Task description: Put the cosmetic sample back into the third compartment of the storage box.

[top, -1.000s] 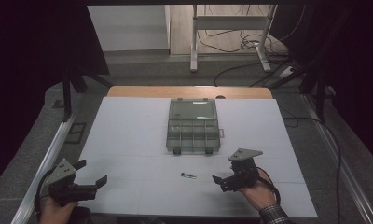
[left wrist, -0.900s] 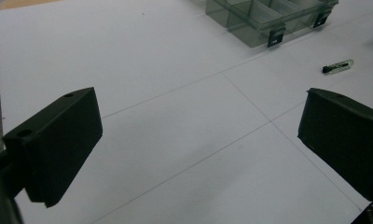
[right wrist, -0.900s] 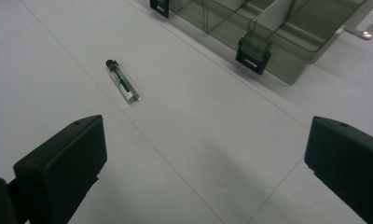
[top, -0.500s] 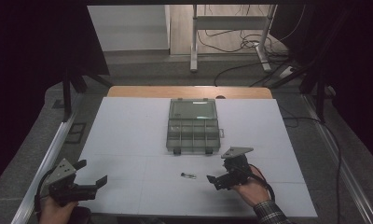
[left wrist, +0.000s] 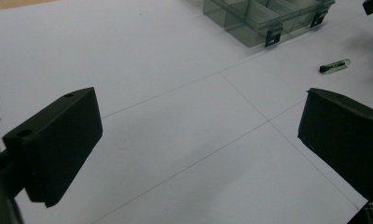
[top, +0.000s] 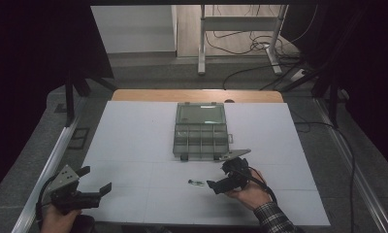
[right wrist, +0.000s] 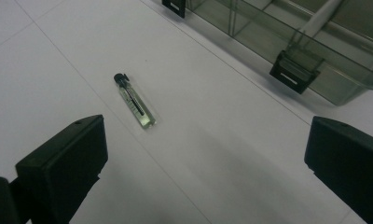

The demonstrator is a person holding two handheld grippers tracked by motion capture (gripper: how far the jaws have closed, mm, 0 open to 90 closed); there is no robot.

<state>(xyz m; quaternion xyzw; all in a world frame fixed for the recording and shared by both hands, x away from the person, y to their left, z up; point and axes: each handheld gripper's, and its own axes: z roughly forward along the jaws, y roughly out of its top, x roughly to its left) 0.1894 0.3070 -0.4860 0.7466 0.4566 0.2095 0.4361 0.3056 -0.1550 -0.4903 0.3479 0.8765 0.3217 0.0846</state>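
I have the right gripper [top: 220, 186] hanging low over the white table sheet [top: 134, 145] with its black jaws spread wide and nothing between them, and the small clear glass vial with a black cap [right wrist: 134, 101] lies flat on the sheet just ahead of those jaws, toward the left one, untouched. In the high view that vial [top: 196, 182] sits in front of the translucent grey plastic compartment box [top: 201, 131], a little to the near side of its black front latches, and just beside the right gripper's tips. The box stands open, its lid laid back on the far side, and the compartments I can see into look empty, though the far ones are too dim to be sure. My left gripper [top: 92, 187] waits well away from the box, near the front left corner of the sheet, jaws likewise gaping and empty. As I judge it, the job is barely begun: the approach to the vial is nearly there, but the pinch, the lift, the carry to the box and the drop into a compartment are all left to do.
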